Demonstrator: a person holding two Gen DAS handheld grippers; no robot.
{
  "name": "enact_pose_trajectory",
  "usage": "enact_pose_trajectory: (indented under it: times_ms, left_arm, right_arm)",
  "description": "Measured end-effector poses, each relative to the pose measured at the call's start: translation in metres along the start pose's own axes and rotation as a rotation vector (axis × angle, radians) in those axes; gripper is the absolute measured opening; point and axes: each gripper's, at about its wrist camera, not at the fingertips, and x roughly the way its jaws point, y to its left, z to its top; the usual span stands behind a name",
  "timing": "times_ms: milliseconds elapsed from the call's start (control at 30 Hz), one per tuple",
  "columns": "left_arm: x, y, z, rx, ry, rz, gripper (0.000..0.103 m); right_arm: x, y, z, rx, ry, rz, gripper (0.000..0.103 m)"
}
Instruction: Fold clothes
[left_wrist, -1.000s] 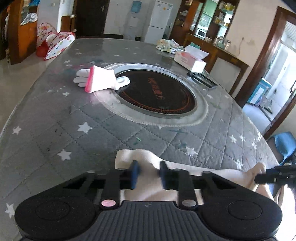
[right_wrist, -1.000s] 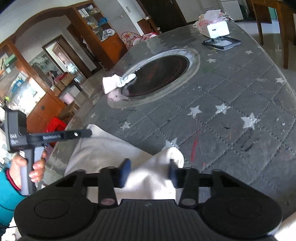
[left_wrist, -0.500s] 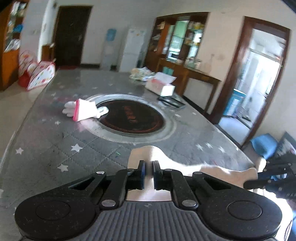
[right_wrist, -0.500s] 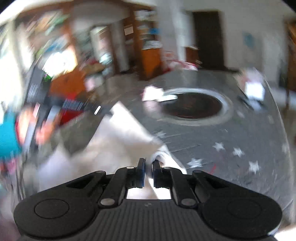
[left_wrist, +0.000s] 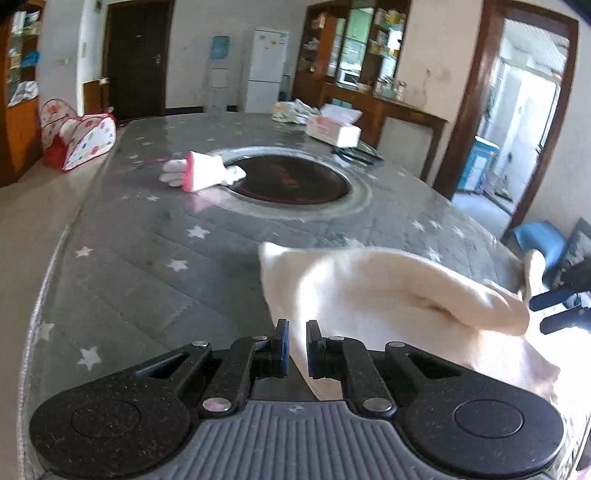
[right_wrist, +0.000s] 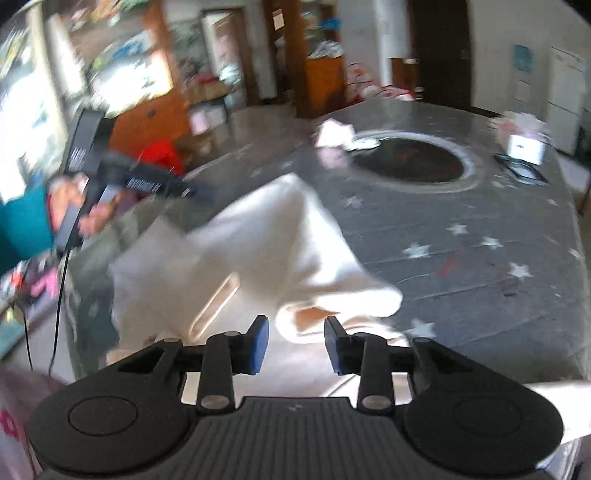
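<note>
Cream garment (left_wrist: 373, 291) folded over on the near edge of the star-patterned table (left_wrist: 155, 266).
Left claw (left_wrist: 294, 349): fingers nearly together, the cloth's edge between them; grip uncertain. Right claw (right_wrist: 294, 343): spread apart above the cloth, holding nothing. A folded white-and-pink garment (left_wrist: 201, 173) lies beside the table's round centre inset (left_wrist: 291, 181).

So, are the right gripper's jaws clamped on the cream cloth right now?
No, in the right wrist view the right gripper has its jaws spread apart, with the cream cloth lying loose beyond them on the table.
</note>
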Motion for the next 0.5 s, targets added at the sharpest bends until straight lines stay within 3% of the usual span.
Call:
enact_pose_trajectory:
  times_ms: [233, 300, 367, 433, 500]
  left_arm:
    - [0.024, 0.007, 0.024, -0.074, 0.003, 0.039, 0.013]
    - [0.031, 0.008, 0.032, -0.094, 0.006, 0.051, 0.019]
    - [0.039, 0.01, 0.039, -0.114, 0.008, 0.063, 0.034]
    - [0.047, 0.011, 0.046, -0.134, 0.011, 0.075, 0.043]
    - [0.057, 0.012, 0.052, -0.147, 0.021, 0.085, 0.046]
  right_arm:
    - [0.013, -0.057, 0.017, 0.305, -0.031, -0.061, 0.032]
    - [0.027, -0.069, 0.017, 0.36, 0.011, -0.051, 0.032]
    - [0.039, -0.072, 0.017, 0.378, 0.049, -0.038, 0.033]
    - [0.05, -0.071, 0.016, 0.372, 0.078, -0.035, 0.033]
    - [0.056, -0.068, 0.015, 0.364, 0.099, -0.027, 0.033]
